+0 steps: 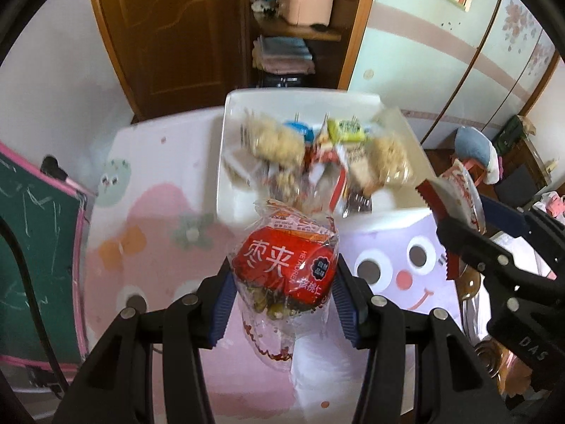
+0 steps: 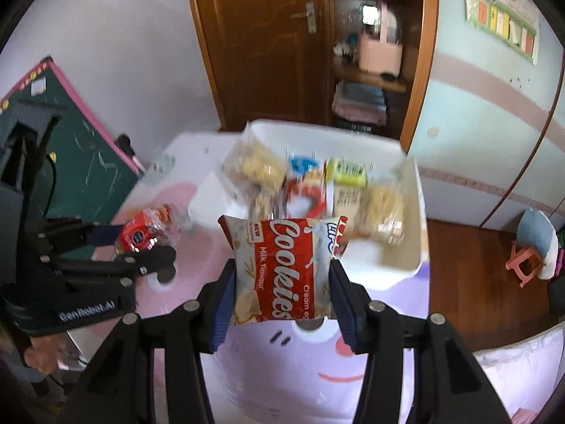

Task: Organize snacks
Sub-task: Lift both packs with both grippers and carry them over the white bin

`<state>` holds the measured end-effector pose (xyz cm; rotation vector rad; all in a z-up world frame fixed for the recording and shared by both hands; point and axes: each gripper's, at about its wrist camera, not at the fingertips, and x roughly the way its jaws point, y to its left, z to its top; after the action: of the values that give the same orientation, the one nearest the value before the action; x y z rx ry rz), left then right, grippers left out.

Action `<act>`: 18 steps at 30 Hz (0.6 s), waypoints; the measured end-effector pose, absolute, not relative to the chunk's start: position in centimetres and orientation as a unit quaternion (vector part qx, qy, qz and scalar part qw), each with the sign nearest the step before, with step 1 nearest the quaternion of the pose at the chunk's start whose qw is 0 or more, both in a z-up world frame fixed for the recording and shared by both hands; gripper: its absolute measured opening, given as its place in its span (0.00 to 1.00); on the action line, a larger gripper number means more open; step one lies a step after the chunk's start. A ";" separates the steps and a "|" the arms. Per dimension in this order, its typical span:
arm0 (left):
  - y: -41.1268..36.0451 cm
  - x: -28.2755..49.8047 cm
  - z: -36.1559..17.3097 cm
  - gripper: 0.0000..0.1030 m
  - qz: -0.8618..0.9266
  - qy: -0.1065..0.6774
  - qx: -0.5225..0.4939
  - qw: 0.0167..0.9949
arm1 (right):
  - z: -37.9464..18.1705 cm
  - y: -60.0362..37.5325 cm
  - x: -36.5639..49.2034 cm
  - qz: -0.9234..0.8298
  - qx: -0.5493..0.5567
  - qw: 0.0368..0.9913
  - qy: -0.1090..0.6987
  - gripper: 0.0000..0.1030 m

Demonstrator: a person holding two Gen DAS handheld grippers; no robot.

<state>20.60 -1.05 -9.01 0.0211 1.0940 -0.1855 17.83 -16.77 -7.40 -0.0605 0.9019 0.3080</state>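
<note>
Most of the snacks already lie heaped in the white tray [image 2: 406, 265] at the far end of the cartoon-printed surface [image 1: 159, 233] — puffed-grain bars, a yellow-green packet, a blue one, all blurred. Two remain in the air, so the job looks nearly finished, pending these last drops. The right tongs [image 2: 282, 282] are clenched on the cookie packet [image 2: 282, 265], a flat red-and-white pouch marked milk flavour, hanging just short of the tray's near rim. The left tongs [image 1: 282, 300] grip the red walnut-date snack [image 1: 286, 268] — a bulging clear wrapper with a red label, held above the surface before the tray.
</note>
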 end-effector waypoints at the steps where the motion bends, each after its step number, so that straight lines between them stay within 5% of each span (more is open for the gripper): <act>1: -1.2 21.0 -8.3 0.48 -0.089 0.516 0.013 0.852 | -6.6 -16.9 18.2 0.147 -0.027 0.891 0.430 0.49; 10: -3.1 27.0 -4.4 0.48 -0.086 0.476 0.030 0.875 | -2.8 -17.0 23.3 0.092 -0.050 0.904 0.415 0.49; 18: -4.7 34.1 -6.7 0.49 -0.077 0.489 0.033 0.868 | -4.3 -18.3 29.7 0.043 -0.028 0.897 0.439 0.50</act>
<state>34.06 -4.73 -6.67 0.0696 1.0236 -0.1621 29.74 -18.28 -4.27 -0.0573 0.9095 0.0898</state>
